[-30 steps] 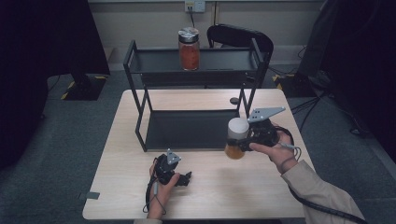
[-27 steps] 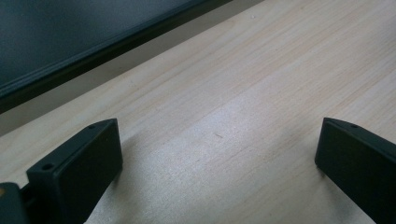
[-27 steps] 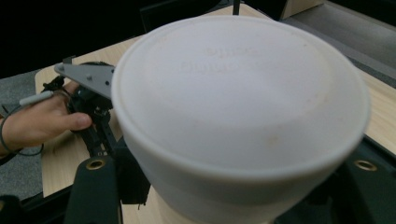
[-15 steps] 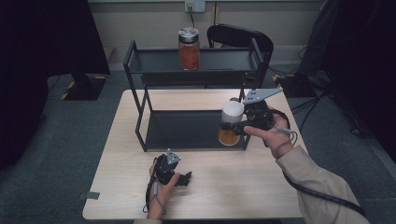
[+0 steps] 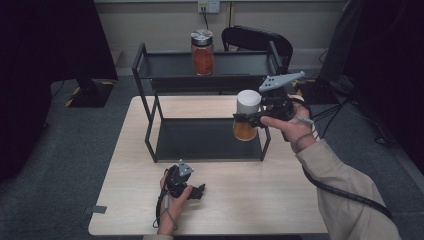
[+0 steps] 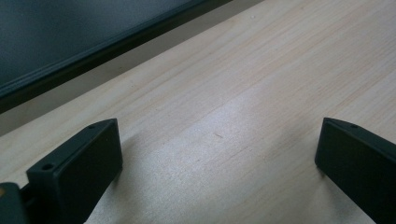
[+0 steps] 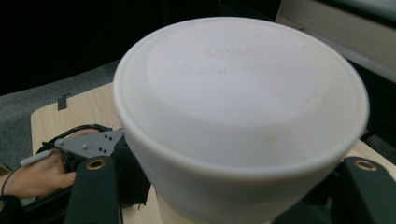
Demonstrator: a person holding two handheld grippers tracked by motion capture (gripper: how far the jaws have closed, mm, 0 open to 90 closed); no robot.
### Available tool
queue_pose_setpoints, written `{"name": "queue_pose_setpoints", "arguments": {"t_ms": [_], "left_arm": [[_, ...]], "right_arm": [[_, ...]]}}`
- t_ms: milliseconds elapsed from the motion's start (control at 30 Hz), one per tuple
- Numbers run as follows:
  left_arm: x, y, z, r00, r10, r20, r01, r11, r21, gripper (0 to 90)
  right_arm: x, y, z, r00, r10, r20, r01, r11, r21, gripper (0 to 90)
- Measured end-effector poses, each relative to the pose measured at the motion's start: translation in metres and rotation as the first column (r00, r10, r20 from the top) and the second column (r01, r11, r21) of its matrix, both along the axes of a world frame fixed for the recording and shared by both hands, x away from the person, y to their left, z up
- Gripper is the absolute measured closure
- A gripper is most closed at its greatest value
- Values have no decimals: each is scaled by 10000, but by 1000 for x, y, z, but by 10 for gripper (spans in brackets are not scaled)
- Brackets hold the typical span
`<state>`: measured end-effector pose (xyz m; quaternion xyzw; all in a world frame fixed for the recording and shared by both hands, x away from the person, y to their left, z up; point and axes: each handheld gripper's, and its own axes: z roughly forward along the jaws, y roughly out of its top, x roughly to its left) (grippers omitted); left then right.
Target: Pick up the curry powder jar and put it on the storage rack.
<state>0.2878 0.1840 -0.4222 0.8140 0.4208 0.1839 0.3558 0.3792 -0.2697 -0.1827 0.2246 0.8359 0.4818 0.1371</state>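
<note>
Right gripper [image 5: 250, 119] pinched white-lidded amber glass jar [image 5: 246, 116] below lid; likely heavy, slippery, breakable; left gripper [image 5: 199, 190] spread, near edge

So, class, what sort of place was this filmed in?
Probably an office or lab room set up for recording: grey carpet, a wall power outlet, and a plain wooden table carrying a black two-tier metal shelf.

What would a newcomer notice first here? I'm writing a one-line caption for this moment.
The white-lidded jar of amber contents, clamped in the right gripper and held in the air at the right end of the black two-tier rack. Next, the red-filled jar standing alone on the top shelf. The left gripper rests open on the table near the front edge.
</note>
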Motion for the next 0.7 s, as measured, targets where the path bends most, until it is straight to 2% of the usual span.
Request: {"name": "queue_pose_setpoints", "arguments": {"t_ms": [333,467,700], "left_arm": [[0,0,0,10000,-1,1,1,10000,-5,0],[0,0,0,10000,-3,1,3,10000,-1,0],[0,0,0,10000,-2,1,2,10000,0,0]], "right_arm": [[10,10,28,10000,-11,95,11,10000,-30,353],[16,10,35,10000,69,-13,-69,9998,191,354],[18,14,56,9997,67,214,-74,9994,333,353]]}}
